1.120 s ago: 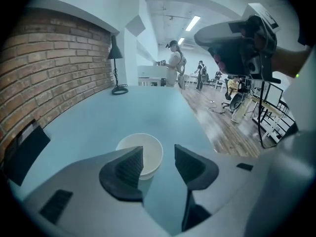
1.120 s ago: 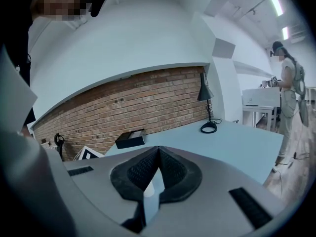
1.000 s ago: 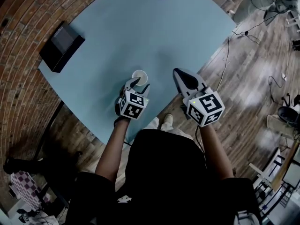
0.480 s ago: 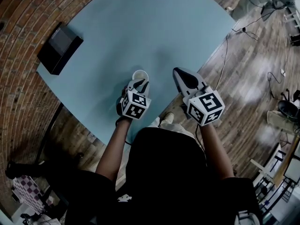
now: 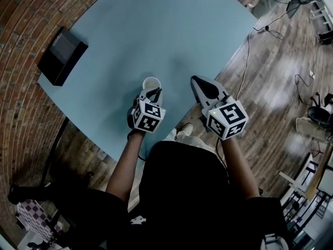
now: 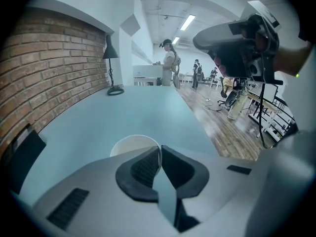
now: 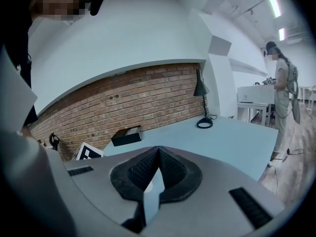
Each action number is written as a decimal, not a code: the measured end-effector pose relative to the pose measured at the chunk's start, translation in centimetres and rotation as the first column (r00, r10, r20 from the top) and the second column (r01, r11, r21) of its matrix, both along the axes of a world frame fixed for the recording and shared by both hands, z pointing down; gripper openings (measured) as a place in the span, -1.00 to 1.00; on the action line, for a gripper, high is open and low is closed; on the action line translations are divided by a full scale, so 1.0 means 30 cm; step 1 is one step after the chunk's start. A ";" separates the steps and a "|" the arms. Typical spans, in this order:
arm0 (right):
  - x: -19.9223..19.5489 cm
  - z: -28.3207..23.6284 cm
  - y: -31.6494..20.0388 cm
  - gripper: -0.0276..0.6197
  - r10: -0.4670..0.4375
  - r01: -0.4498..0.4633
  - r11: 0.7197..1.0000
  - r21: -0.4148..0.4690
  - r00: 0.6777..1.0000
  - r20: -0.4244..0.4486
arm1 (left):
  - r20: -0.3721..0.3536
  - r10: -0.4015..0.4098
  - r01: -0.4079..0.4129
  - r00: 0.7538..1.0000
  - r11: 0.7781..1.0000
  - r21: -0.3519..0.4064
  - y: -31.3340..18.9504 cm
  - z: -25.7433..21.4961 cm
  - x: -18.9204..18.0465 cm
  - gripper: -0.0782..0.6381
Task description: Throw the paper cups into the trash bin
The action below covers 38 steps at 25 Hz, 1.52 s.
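- The left gripper (image 5: 154,92), wide open a second ago, is closing on the cup (image 5: 151,83) rim, centre frame.
- The right gripper (image 5: 199,82) stays clenched, empty.
- The cup looks ready to lift.

A big open office or lab room, red brick wall (image 6: 54,68), long light-blue table (image 5: 156,30), black desk lamp (image 6: 109,51) at its far edge, wood floor (image 5: 270,82) with loose cables (image 5: 248,38), long ceiling lights (image 6: 187,21), people (image 6: 169,63) standing far off

A black box (image 5: 62,55) lies on the blue table (image 5: 156,30).
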State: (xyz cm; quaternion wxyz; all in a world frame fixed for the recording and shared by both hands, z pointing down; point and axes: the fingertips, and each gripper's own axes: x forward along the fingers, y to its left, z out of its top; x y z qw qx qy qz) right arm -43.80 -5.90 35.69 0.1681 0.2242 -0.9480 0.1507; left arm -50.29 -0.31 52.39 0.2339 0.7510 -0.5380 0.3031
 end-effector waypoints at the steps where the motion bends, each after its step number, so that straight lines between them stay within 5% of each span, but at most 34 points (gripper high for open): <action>1: 0.004 0.001 0.000 -0.90 0.002 -0.002 1.000 -0.001 1.000 0.000 | 0.000 0.001 -0.001 1.000 1.000 0.000 0.000 -0.001 0.002 -0.70; 21: 0.095 0.026 -0.033 -0.90 0.083 -0.083 0.996 -0.014 0.997 0.004 | -0.083 0.016 -0.008 0.996 0.995 0.097 -0.040 -0.098 0.058 -0.71; 38: 0.470 0.006 -0.110 -0.90 0.265 -0.263 0.964 -0.035 0.961 0.084 | -0.098 0.131 -0.114 0.987 0.980 0.166 -0.109 -0.211 0.372 -0.71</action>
